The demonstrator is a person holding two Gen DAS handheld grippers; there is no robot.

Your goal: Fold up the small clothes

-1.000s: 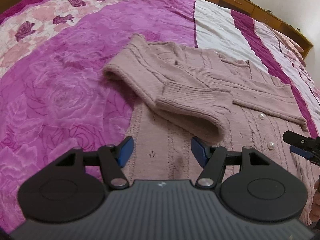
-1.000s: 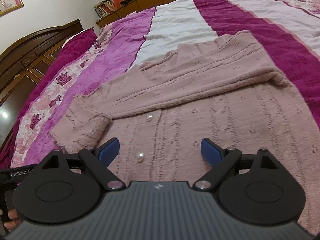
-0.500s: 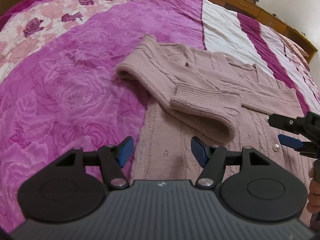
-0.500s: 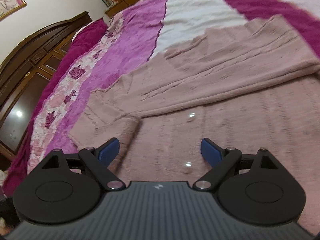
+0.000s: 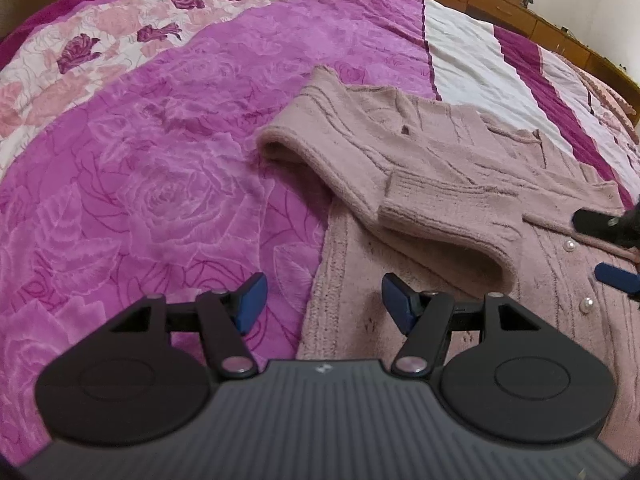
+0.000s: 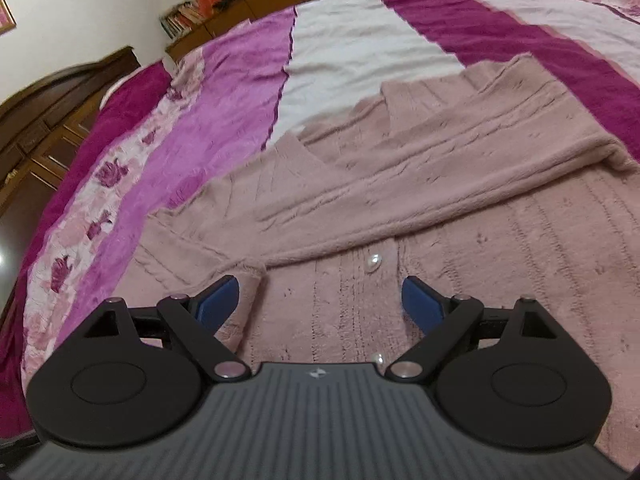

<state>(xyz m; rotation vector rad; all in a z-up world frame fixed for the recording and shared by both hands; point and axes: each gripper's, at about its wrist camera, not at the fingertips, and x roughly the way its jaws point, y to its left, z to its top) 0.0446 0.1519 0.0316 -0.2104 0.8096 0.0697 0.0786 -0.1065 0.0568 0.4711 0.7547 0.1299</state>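
Observation:
A dusty-pink knitted cardigan (image 5: 460, 184) with pearl buttons lies flat on the bed, both sleeves folded across its front. One ribbed sleeve cuff (image 5: 444, 220) rests just beyond my left gripper (image 5: 322, 300), which hovers open over the cardigan's left edge with nothing between its blue pads. In the right wrist view the cardigan (image 6: 460, 240) fills the middle. My right gripper (image 6: 320, 300) stands open above the button band, a pearl button (image 6: 375, 263) just ahead of it. Its fingertips (image 5: 614, 278) also show at the right edge of the left wrist view.
The bed is covered by a magenta rose-patterned blanket (image 5: 160, 200) with white and dark-pink stripes (image 6: 360, 52). A dark wooden headboard and cabinet (image 6: 44, 120) stand at the left, and a low wooden sideboard (image 5: 500, 0) runs along the far side.
The left view has swung left, so more blanket shows and the cardigan sits further right. The right gripper has moved forward along the button band toward the folded sleeves. Both sets of jaws kept their opening.

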